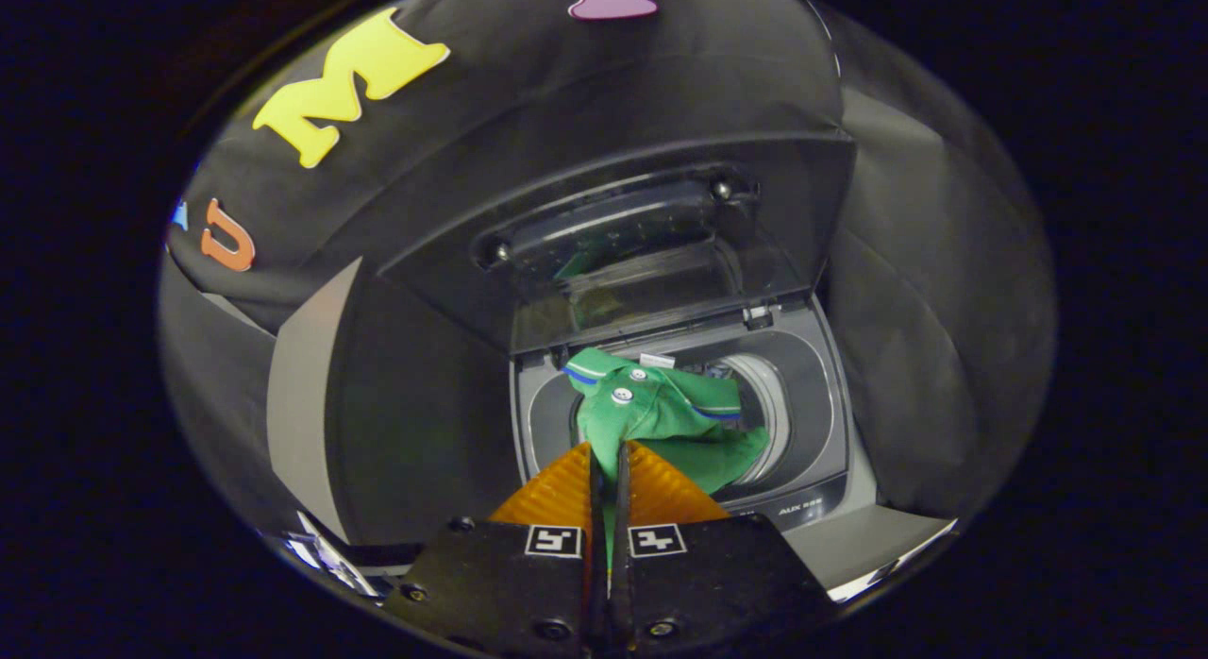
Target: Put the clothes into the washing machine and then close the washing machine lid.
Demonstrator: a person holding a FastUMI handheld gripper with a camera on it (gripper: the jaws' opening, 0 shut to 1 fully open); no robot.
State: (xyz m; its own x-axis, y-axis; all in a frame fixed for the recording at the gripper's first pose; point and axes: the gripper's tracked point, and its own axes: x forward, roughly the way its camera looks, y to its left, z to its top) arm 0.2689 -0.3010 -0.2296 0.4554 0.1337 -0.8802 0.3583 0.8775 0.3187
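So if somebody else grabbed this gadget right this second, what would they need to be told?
Gripper: shut on the green shirt, a fold pinched between the two orange fingers.
Shirt: hangs from the fingers over the washing machine, its bulk over the mouth of the drum; whether it rests on the rim cannot be told.
Lid: up, open, just beyond the shirt.
Done: shirt picked up and brought to the drum.
Left: lower the shirt in, let go, pull back, close the lid.
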